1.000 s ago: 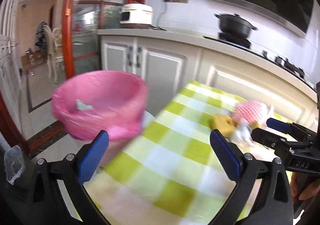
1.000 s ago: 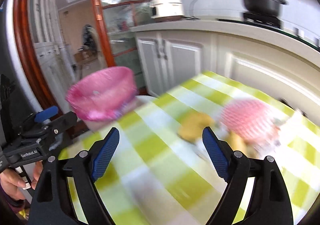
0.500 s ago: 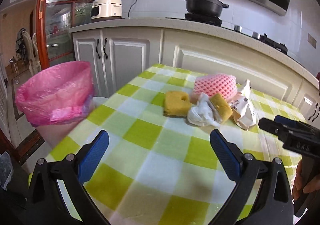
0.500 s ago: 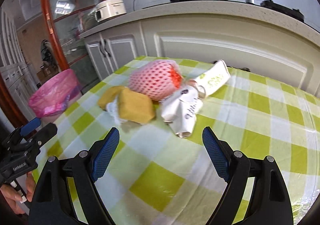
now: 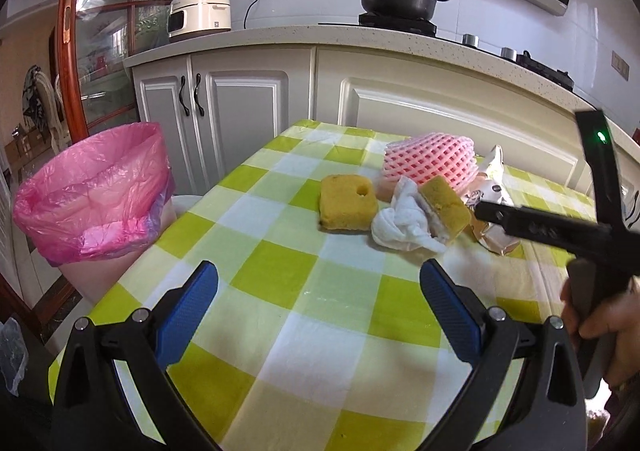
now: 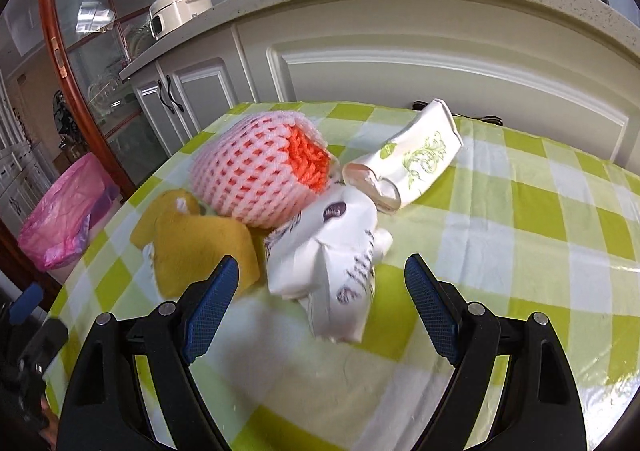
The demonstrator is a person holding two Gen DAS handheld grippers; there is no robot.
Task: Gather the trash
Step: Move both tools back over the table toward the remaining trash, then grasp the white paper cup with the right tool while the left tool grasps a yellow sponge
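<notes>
Hovering over a heap of trash on the checked table (image 5: 304,291), both grippers spread wide and empty.

The left wrist view alone shows the crumpled white tissue (image 5: 402,225) between two yellow sponges (image 5: 347,203); the right wrist view alone shows the pink foam net (image 6: 260,167) with its orange inside and the printed white wrapper (image 6: 332,263) just ahead of the right gripper (image 6: 322,287). The left gripper (image 5: 318,299) touches nothing. The heap lies toward the table's far edge; the pink-lined bin (image 5: 96,191) stands off its left edge.
</notes>
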